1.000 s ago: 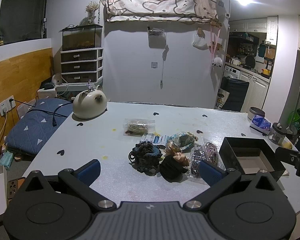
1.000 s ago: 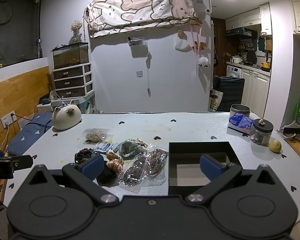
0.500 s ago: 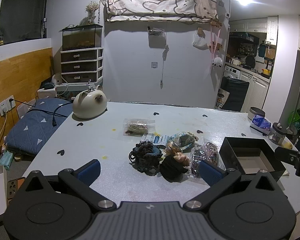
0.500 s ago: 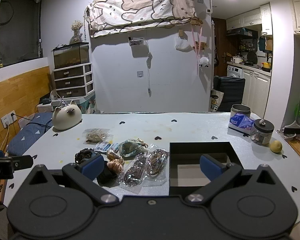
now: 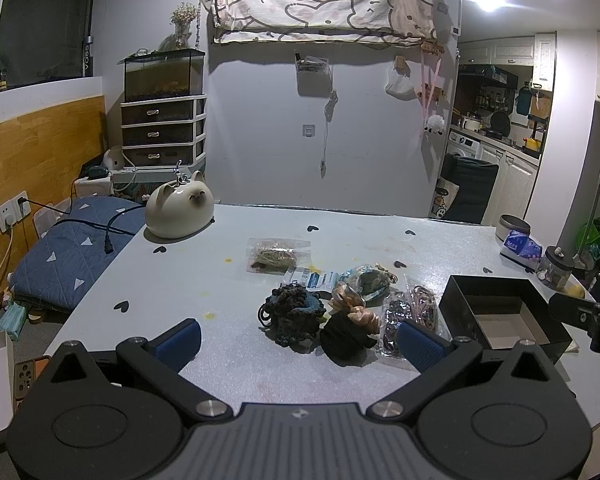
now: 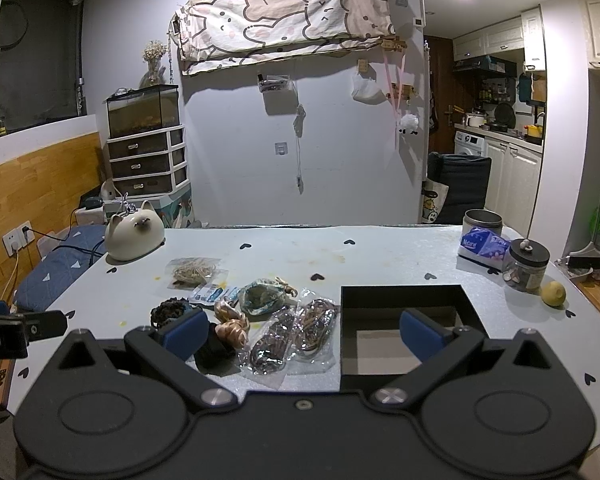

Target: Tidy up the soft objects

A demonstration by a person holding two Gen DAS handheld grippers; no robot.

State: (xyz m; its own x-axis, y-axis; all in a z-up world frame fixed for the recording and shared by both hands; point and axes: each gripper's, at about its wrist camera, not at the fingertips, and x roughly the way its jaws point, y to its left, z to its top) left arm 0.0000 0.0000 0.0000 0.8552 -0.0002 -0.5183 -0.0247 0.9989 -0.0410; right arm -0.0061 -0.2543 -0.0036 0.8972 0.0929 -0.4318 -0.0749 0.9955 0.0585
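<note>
A heap of soft hair things lies mid-table: a dark blue scrunchie (image 5: 294, 312), a black scrunchie (image 5: 344, 338), a peach satin one (image 5: 352, 304), a teal one in a clear bag (image 5: 366, 280), and bagged hair ties (image 5: 412, 308). An open black box (image 5: 500, 316) stands to their right. My left gripper (image 5: 298, 344) is open just short of the heap, holding nothing. In the right wrist view my right gripper (image 6: 302, 332) is open too, with the bagged ties (image 6: 292, 336) and the box (image 6: 404, 320) between and beyond its fingers.
A cream cat-shaped pot (image 5: 180, 212) sits far left. A bag of rubber bands (image 5: 276, 256) lies behind the heap. A tin (image 6: 482, 222), tissue pack (image 6: 484, 246), lidded jar (image 6: 526, 266) and lemon (image 6: 553, 293) crowd the right edge.
</note>
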